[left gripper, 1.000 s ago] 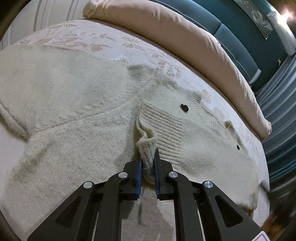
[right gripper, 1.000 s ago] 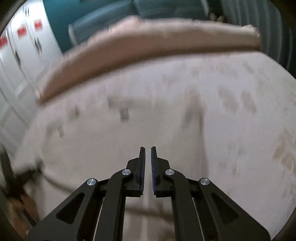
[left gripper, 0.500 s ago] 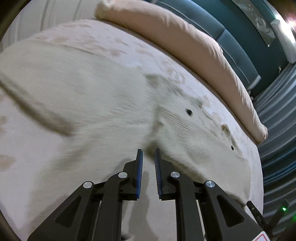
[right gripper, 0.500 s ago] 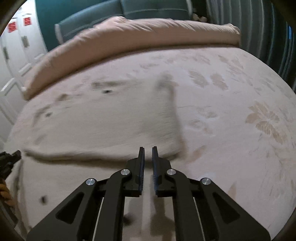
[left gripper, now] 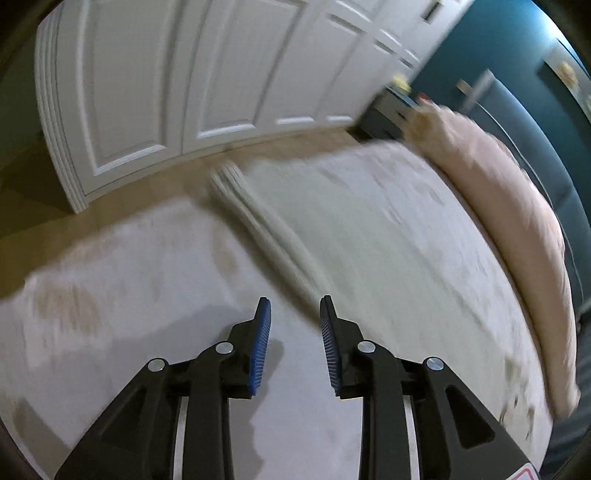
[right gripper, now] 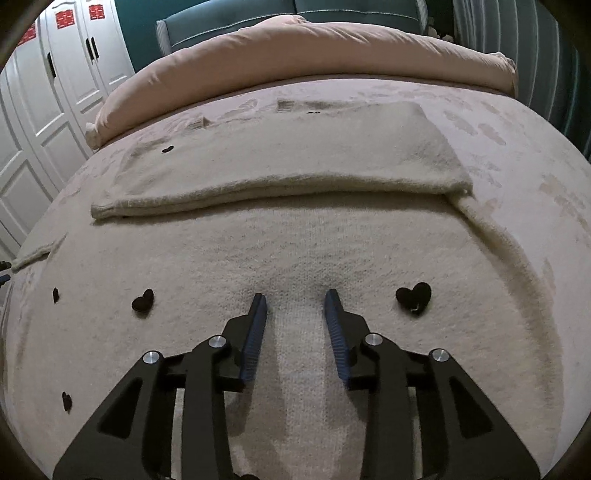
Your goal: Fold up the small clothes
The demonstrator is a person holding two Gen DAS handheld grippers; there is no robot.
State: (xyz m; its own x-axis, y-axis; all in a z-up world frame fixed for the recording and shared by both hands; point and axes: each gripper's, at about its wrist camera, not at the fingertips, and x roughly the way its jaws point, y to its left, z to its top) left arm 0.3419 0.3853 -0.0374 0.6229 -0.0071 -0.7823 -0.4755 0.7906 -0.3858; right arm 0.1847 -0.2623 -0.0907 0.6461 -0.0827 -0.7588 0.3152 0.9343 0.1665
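Observation:
A cream knit sweater [right gripper: 295, 236] with small black hearts [right gripper: 413, 297] lies flat on the bed. One sleeve [right gripper: 280, 166] is folded across its body. My right gripper [right gripper: 295, 299] is open, its fingertips resting on the sweater's knit with nothing between them. In the left wrist view the picture is blurred. The sweater's ribbed edge [left gripper: 258, 229] runs away from my left gripper [left gripper: 295, 306], which is open and empty over the bedsheet just beside that edge.
A pink duvet roll [right gripper: 314, 51] lies along the head of the bed, also in the left wrist view [left gripper: 517, 206]. White wardrobe doors [left gripper: 166, 81] stand beyond the bed's left edge. A teal headboard [right gripper: 295, 14] is behind the duvet.
My left gripper let go of the sweater's cuff, opened and swung left toward the bed's edge. My right gripper opened and came down onto the sweater body.

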